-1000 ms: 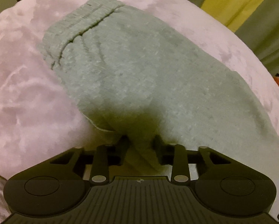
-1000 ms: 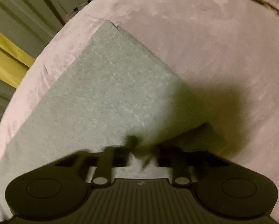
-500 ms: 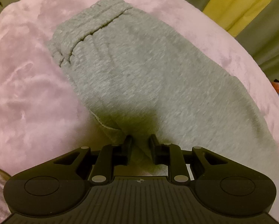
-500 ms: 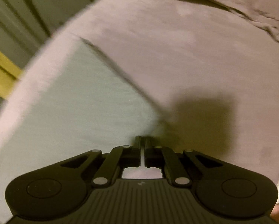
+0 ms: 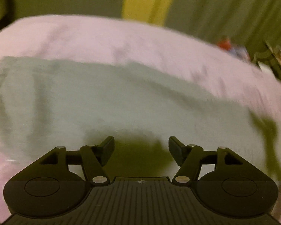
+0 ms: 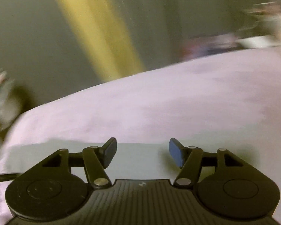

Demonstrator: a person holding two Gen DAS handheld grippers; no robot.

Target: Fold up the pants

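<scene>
Now my left gripper (image 5: 141,146) hangs with fingers (image 5: 107,147) spread and empty over the grey pants (image 5: 106,101), which lie long axis left-to-right on the pink blanket (image 5: 102,41) — nearest this hand. Rightward, my right gripper (image 6: 142,151), fingers also apart, sees only their far edge. Half a second ago both pinched cloth — since released.
</scene>
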